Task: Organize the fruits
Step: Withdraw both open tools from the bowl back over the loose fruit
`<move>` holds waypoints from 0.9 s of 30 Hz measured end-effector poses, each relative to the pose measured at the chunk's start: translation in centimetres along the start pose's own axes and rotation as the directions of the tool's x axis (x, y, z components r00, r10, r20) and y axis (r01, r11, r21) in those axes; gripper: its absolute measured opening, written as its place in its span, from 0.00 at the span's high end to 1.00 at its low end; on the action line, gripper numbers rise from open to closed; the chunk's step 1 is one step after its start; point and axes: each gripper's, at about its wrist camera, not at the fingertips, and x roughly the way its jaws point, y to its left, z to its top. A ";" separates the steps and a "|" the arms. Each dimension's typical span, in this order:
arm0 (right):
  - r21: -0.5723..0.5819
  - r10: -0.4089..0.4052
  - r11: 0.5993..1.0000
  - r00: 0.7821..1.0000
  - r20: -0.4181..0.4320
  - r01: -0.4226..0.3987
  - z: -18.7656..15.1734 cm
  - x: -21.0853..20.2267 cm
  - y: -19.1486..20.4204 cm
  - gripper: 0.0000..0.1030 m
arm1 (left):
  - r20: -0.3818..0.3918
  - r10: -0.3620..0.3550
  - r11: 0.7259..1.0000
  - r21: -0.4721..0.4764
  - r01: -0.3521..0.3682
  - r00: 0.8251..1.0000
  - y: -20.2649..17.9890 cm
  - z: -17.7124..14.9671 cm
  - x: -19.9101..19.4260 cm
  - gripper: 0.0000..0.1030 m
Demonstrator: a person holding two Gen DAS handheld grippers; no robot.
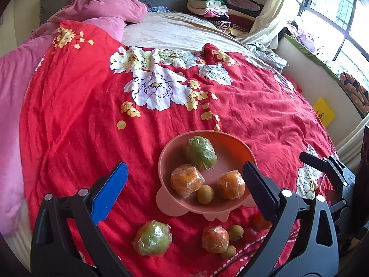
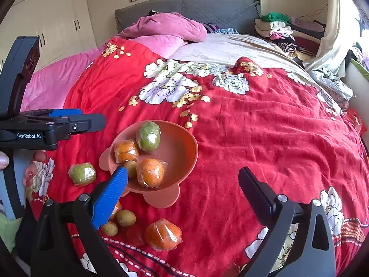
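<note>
Both grippers hang with fingers spread wide and nothing between them: the left gripper (image 1: 185, 191) frames the lower half of its view, the right gripper (image 2: 182, 196) does the same in its own.

Nearest, along the bottom of the left view, loose fruit lies on the red floral bedspread (image 1: 76, 106): a green fruit (image 1: 152, 237) in clear film at bottom centre, a wrapped orange (image 1: 215, 239) to its right, and two small brown longans (image 1: 235, 232) touching that orange. In the right view another wrapped orange (image 2: 163, 234) sits at bottom centre.

Just beyond, in the lower middle of both frames, stands a pink bowl (image 1: 166, 159) holding a wrapped green fruit, two wrapped oranges and one longan.

The fruit looks light and firm, but the film is likely slick and crinkly, so a hold across the widest middle seems safest. The longans are small and thin-shelled and may roll or crack under a hard squeeze.

All pieces are near round, with no clear long axis; the loose green fruit appears slightly oval, its longer side running across the frame.

At the top lie pink bedding (image 1: 103, 7) and a grey headboard (image 2: 189, 7).
</note>
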 end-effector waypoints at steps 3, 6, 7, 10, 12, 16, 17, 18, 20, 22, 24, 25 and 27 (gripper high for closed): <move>0.000 -0.002 1.000 1.000 0.007 0.002 0.0 -0.4 0.0 0.06 | 0.004 0.003 1.000 0.003 -0.003 1.000 -0.2 -0.3 -0.4 0.10; -0.002 -0.003 1.000 1.000 0.011 0.003 -0.1 -0.8 0.1 0.05 | 0.009 0.009 1.000 0.011 -0.009 1.000 -0.4 -0.6 -0.9 0.10; -0.002 -0.004 1.000 1.000 0.012 0.004 -0.1 -0.9 0.1 0.05 | 0.011 0.012 1.000 0.014 -0.013 1.000 -0.5 -0.7 -1.0 0.10; -0.003 -0.005 1.000 1.000 0.014 0.005 -0.2 -1.2 0.0 0.05 | 0.012 0.017 1.000 0.017 -0.017 1.000 -0.7 -1.2 -1.3 0.10; -0.002 -0.005 1.000 1.000 0.014 0.005 -0.3 -1.4 0.0 0.05 | 0.012 0.020 1.000 0.018 -0.020 1.000 -0.8 -1.5 -1.4 0.10; -0.002 -0.006 1.000 1.000 0.012 0.006 -0.7 -1.8 0.0 0.05 | 0.012 0.031 0.999 0.023 -0.032 0.999 -1.0 -2.2 -1.8 0.10; -0.003 -0.006 1.000 1.000 0.012 0.006 -0.8 -1.9 0.1 0.05 | 0.011 0.031 0.999 0.023 -0.032 0.999 -1.1 -2.4 -1.9 0.10; -0.005 -0.007 1.000 1.000 0.009 0.008 -1.0 -2.0 0.1 0.05 | 0.010 0.030 0.999 0.025 -0.031 0.999 -1.1 -2.6 -1.9 0.10; -0.005 -0.009 1.000 1.000 0.007 0.009 -1.3 -2.1 0.1 0.05 | 0.008 0.030 0.999 0.026 -0.031 1.000 -1.2 -2.9 -2.0 0.10; -0.003 -0.009 1.000 1.000 0.003 0.009 -1.5 -2.2 0.0 0.05 | 0.005 0.026 0.999 0.026 -0.026 1.000 -1.3 -3.2 -2.1 0.10; -0.002 -0.011 1.000 1.000 0.001 0.011 -1.7 -2.4 0.0 0.05 | 0.002 0.027 0.999 0.027 -0.027 1.000 -1.4 -3.5 -2.2 0.10; -0.001 -0.011 1.000 1.000 0.000 0.011 -1.8 -2.5 0.0 0.05 | 0.000 0.027 0.999 0.028 -0.027 1.000 -1.4 -3.7 -2.2 0.10; -0.001 -0.012 1.000 1.000 -0.001 0.012 -2.1 -2.6 -0.1 0.05 | -0.001 0.028 0.999 0.030 -0.028 1.000 -1.5 -4.0 -2.4 0.10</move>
